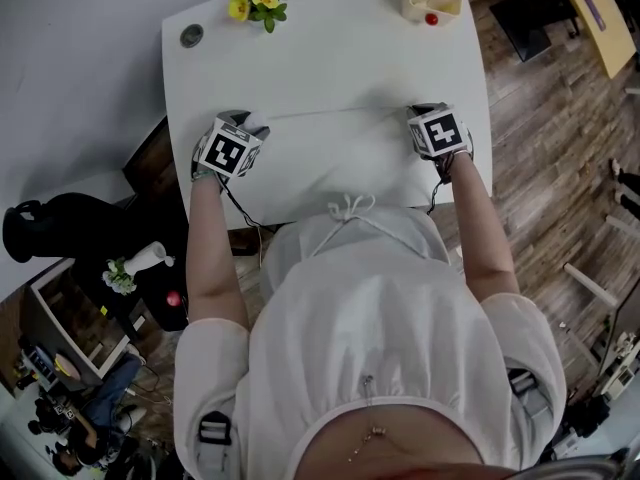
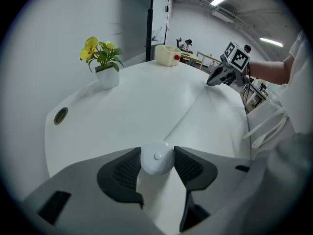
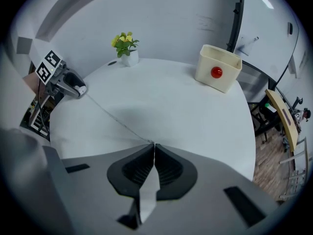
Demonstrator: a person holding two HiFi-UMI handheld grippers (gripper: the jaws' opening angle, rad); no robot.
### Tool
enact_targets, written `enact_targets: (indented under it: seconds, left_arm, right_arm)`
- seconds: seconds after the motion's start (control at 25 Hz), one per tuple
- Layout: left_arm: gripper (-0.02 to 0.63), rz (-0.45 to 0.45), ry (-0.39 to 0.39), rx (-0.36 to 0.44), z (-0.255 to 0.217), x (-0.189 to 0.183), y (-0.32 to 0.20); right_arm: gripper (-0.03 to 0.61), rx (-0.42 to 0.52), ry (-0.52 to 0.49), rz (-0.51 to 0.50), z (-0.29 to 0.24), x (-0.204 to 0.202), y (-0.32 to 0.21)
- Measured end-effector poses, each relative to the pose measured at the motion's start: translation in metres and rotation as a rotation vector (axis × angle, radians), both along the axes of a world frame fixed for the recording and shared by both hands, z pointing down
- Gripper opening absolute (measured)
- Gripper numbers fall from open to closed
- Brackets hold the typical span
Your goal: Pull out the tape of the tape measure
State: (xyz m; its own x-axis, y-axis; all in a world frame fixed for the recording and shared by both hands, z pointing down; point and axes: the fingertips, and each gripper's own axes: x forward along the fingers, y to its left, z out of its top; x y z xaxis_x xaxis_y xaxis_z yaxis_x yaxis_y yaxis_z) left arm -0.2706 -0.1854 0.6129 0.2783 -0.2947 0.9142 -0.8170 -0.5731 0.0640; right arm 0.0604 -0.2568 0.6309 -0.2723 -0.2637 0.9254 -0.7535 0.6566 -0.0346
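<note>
Left gripper view: the left gripper (image 2: pixel 157 154) clamps the round white tape measure (image 2: pixel 157 163), probably to anchor it. The right gripper (image 3: pixel 153 150) is pinched tight on the tape (image 3: pixel 115 118), which stretches taut along the table's (image 1: pixel 330 58) near edge.

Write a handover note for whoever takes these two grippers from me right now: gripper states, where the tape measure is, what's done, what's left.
Left gripper: shut on the round white tape measure case, low over the table.
Right gripper: shut on the free end of the tape.
The tape runs in a straight line across the table between the two grippers.
Done: tape pulled out across much of the table's width.
Left: probably only more pull if more length is wanted; avoid letting the end go abruptly.
</note>
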Motion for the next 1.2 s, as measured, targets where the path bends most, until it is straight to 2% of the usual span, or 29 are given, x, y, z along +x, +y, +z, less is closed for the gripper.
enact_targets:
  seconds: [0.16, 0.36, 0.56, 0.64, 0.76, 0.84, 1.08, 1.2]
  left_arm:
    - [0.229, -0.018, -0.013, -0.022, 0.011, -0.005, 0.001]
    - [0.229, -0.033, -0.014, -0.021, 0.012, -0.007, -0.001]
    - [0.232, -0.055, 0.003, -0.009, 0.013, -0.007, -0.001]
    - [0.232, -0.078, 0.027, 0.007, 0.013, -0.007, -0.001]
    - [0.24, -0.136, 0.085, 0.032, 0.01, -0.005, -0.003]
    - [0.271, -0.17, 0.103, 0.049, 0.008, -0.004, -0.002]
    - [0.29, -0.212, 0.072, 0.14, -0.013, -0.011, 0.0]
    - [0.288, -0.246, 0.09, 0.215, -0.037, -0.013, -0.003]
  right_arm:
    - [0.014, -0.021, 0.02, -0.017, 0.008, -0.006, 0.005]
    - [0.015, -0.029, 0.008, -0.012, 0.006, -0.007, 0.002]
    - [0.018, -0.018, 0.037, -0.021, 0.006, -0.006, 0.002]
    - [0.033, 0.005, 0.052, -0.01, 0.006, -0.003, 0.001]
    - [0.12, 0.036, 0.06, 0.01, 0.004, 0.003, -0.003]
    - [0.153, 0.034, 0.042, 0.026, 0.002, 0.005, 0.0]
    - [0.156, 0.11, 0.001, 0.059, -0.019, 0.007, 0.004]
    - [0.156, 0.168, -0.077, 0.067, -0.037, -0.002, 0.004]
